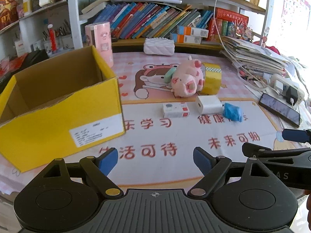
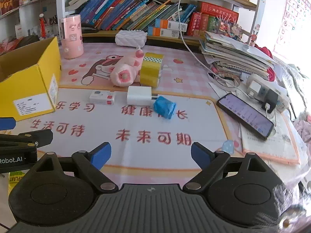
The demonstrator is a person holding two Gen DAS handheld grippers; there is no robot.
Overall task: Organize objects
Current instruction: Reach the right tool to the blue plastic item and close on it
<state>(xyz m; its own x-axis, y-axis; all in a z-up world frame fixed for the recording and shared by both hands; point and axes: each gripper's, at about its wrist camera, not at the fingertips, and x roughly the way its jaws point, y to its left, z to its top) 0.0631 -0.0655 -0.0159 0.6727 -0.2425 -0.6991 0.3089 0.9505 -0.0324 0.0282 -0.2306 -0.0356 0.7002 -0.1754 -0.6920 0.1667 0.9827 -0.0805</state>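
An open yellow cardboard box (image 1: 58, 128) (image 2: 44, 73), with nothing showing inside, stands at the left of the desk mat. Mid-mat lie a pink pig plush (image 1: 186, 79) (image 2: 124, 73), a yellow tape roll (image 1: 210, 77) (image 2: 151, 71), a white charger (image 1: 209, 104) (image 2: 139, 97), a crumpled blue wad (image 1: 233, 111) (image 2: 165, 107) and a small white-and-red box (image 1: 176, 109) (image 2: 102, 97). My left gripper (image 1: 155, 159) hangs open over the mat's near edge, beside the box, holding nothing. My right gripper (image 2: 151, 153) is open too, just to its right, well short of the objects.
A phone (image 2: 245, 114) on a cable, a power strip (image 2: 268, 93) and a paper stack (image 2: 233, 56) crowd the right side. A pink cylinder (image 1: 101, 40) and a white quilted pouch (image 1: 158, 46) stand at the back below shelves of books.
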